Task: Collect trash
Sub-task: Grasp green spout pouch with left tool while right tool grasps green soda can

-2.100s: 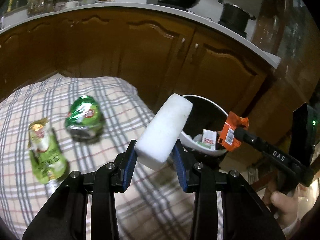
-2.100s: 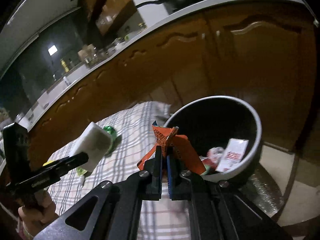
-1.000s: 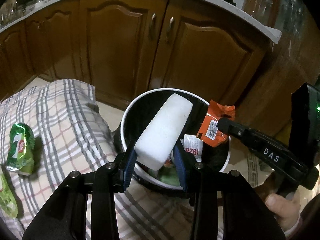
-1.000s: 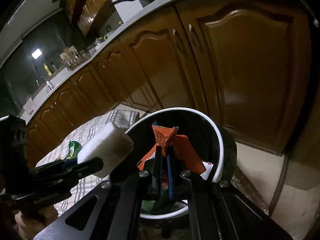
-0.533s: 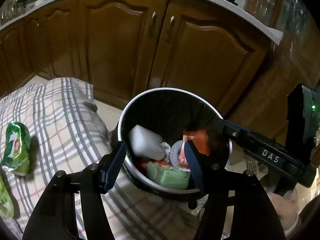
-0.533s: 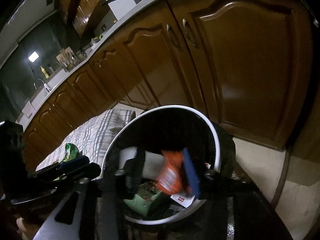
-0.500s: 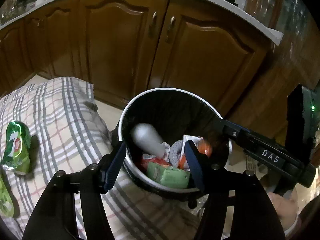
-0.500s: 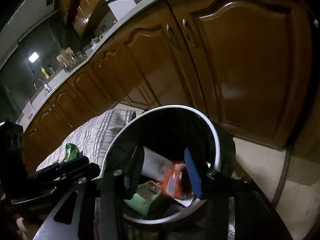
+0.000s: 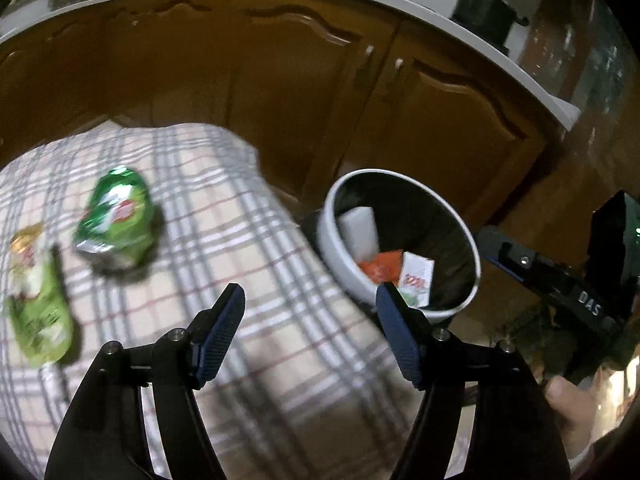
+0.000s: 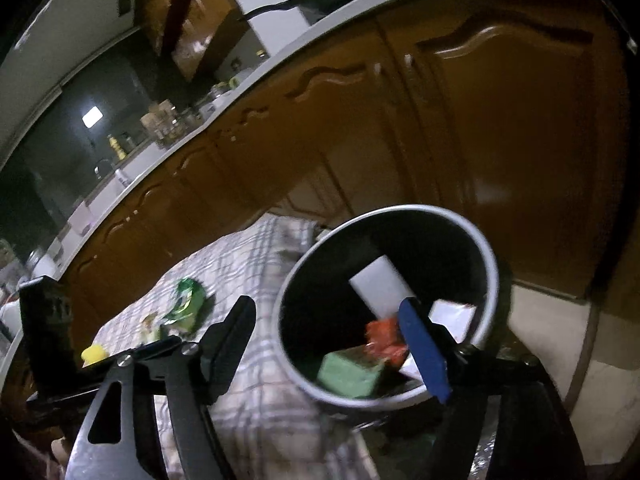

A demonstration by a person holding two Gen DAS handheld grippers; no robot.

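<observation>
Green crushed can [image 9: 116,220] and green pouch [image 9: 36,312] — both near the plaid cloth's [image 9: 280,340] left edge. Your left gripper [image 9: 310,316] and right gripper [image 10: 328,344] gape empty; bin [image 9: 332,240] holds the rest. Straddle the can squarely — it dents.

The left wrist view looked forward and down along its own fingers over the plaid cloth [image 9: 280,248], with the trash bin [image 9: 332,236] near on its right. The right wrist view sat closer to the trash bin [image 10: 490,276], facing down into it from the opposite side, the brown cabinets [image 10: 500,140] behind. Both views shared the bin, cloth, cabinets and crushed green can [image 9: 116,220].
</observation>
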